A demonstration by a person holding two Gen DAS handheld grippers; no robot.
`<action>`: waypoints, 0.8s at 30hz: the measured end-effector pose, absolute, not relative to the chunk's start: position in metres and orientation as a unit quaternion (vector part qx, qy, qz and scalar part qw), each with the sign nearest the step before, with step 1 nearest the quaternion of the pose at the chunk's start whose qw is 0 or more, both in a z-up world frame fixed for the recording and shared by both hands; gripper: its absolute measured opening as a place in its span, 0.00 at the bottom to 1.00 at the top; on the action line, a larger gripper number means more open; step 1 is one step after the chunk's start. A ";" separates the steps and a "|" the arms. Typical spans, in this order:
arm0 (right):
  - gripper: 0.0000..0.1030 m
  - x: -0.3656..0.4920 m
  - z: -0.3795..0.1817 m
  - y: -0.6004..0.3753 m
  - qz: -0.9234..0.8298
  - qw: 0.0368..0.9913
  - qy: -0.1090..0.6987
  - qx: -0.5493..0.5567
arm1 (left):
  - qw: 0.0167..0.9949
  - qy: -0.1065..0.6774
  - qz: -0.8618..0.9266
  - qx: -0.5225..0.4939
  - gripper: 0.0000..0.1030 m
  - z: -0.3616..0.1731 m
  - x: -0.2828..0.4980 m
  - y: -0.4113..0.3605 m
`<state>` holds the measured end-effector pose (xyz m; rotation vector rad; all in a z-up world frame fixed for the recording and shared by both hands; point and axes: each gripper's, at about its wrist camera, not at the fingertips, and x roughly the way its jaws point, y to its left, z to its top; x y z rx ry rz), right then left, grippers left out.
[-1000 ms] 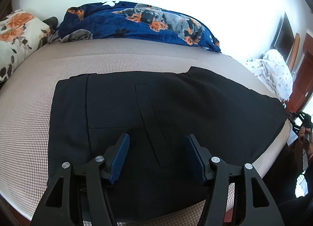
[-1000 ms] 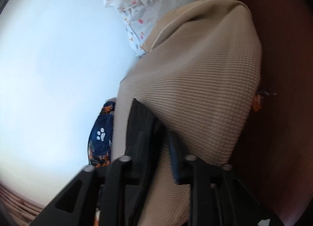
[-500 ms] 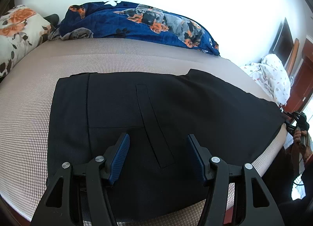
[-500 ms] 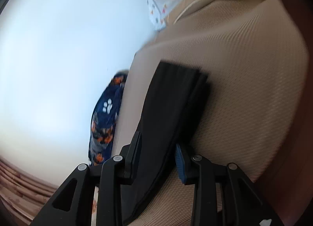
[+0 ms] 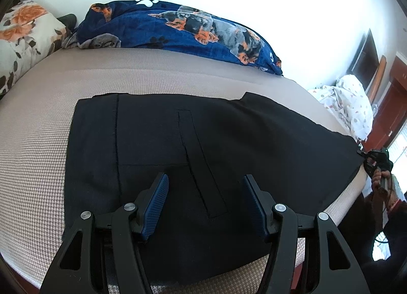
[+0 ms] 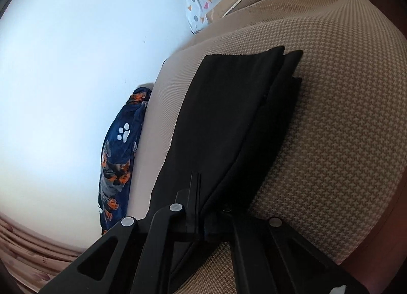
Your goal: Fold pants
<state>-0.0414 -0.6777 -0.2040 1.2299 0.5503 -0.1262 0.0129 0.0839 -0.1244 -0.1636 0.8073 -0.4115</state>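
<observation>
Black pants (image 5: 229,146) lie flat across the beige bed (image 5: 38,141), waist end at the left, legs running off to the right edge. My left gripper (image 5: 206,205) hovers open over the near edge by the back pocket, with nothing pinched between its blue pads (image 5: 157,202). In the right wrist view the folded leg end of the pants (image 6: 229,116) runs into my right gripper (image 6: 201,192), whose jaws are shut on the cloth's edge. That right gripper (image 5: 376,164) also shows small at the bed's right edge, held by a hand.
A blue dog-print blanket (image 5: 178,27) lies along the bed's far side, with a floral pillow (image 5: 23,32) at the far left. White spotted bedding (image 5: 351,105) is heaped past the right end. The bed's near edge runs just below my left gripper.
My right gripper slid onto the leg end of the pants and shut on it; its pads were apart before. The left gripper has kept still and open.
</observation>
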 end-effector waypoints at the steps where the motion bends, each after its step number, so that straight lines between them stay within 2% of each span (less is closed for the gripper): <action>1: 0.00 -0.042 -0.203 -0.678 -0.059 0.781 0.257 0.566 | 0.898 0.388 -0.191 -0.078 0.59 -0.123 0.011 0.084; 6: 0.00 -0.038 -0.202 -0.679 -0.062 0.779 0.264 0.565 | 0.915 0.367 -0.154 -0.067 0.59 -0.107 -0.005 0.091; 10: 0.00 -0.037 -0.203 -0.680 -0.060 0.769 0.267 0.577 | 0.927 0.338 -0.094 -0.134 0.59 -0.081 -0.018 0.157; 16: 0.00 -0.038 -0.207 -0.678 -0.064 0.773 0.264 0.573 | 0.892 0.403 -0.085 -0.184 0.58 -0.088 -0.026 0.232; 22: 0.00 -0.042 -0.210 -0.677 -0.066 0.769 0.257 0.581 | 0.828 0.472 -0.173 -0.249 0.57 -0.118 -0.025 0.212; 24: 0.00 -0.040 -0.209 -0.677 -0.066 0.769 0.260 0.580 | 0.812 0.489 -0.184 -0.260 0.52 -0.125 -0.024 0.202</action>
